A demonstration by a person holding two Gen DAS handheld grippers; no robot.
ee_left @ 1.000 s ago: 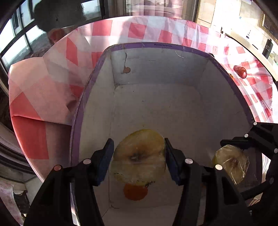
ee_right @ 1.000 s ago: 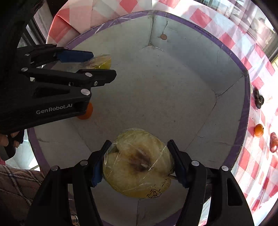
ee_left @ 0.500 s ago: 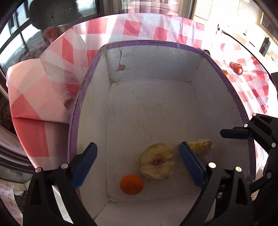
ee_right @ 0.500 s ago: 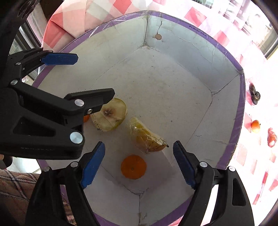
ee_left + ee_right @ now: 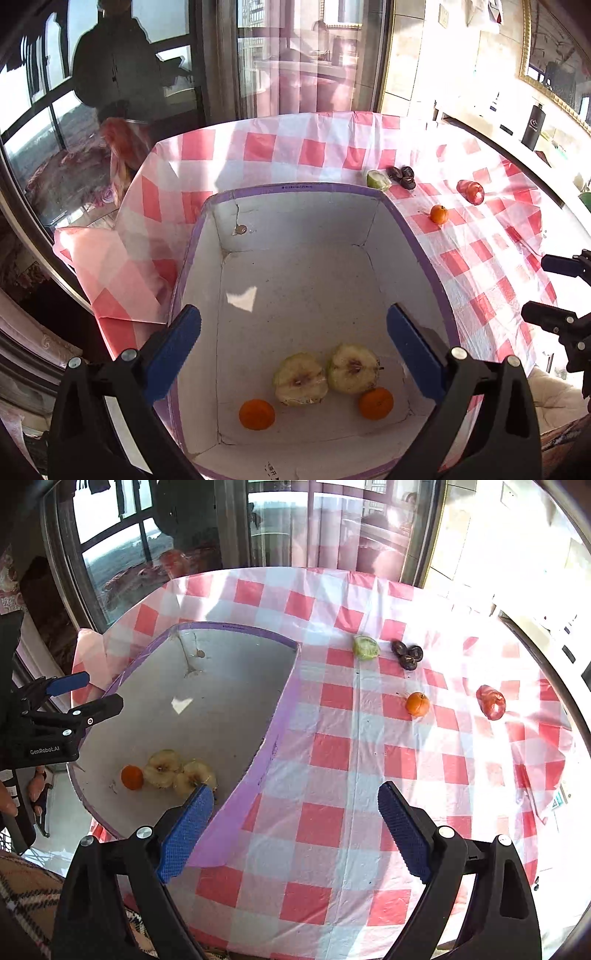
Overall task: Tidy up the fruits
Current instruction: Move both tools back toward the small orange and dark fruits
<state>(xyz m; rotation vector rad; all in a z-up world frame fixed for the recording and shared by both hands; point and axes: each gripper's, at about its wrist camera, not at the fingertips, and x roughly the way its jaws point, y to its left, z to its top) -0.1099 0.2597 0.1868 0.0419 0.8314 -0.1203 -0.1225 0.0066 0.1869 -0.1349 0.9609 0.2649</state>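
Outside box (image 5: 288,716), green half (image 5: 365,648), dates (image 5: 406,654), tangerine (image 5: 417,703) (nothing blocking)

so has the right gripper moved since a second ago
Yes. The right gripper was over the box floor; it now hangs over the checked cloth beside it. Its jaws have just been opening, nothing between them.

We are counting two apple halves (image 5: 300,379) and two oranges (image 5: 256,414) lying in one purple-rimmed box (image 5: 424,254), plus one orange (image 5: 417,703), one green fruit piece (image 5: 365,648), one red fruit (image 5: 490,702) and three dark dates (image 5: 407,653) sitting on the checked tablecloth (image 5: 332,812).
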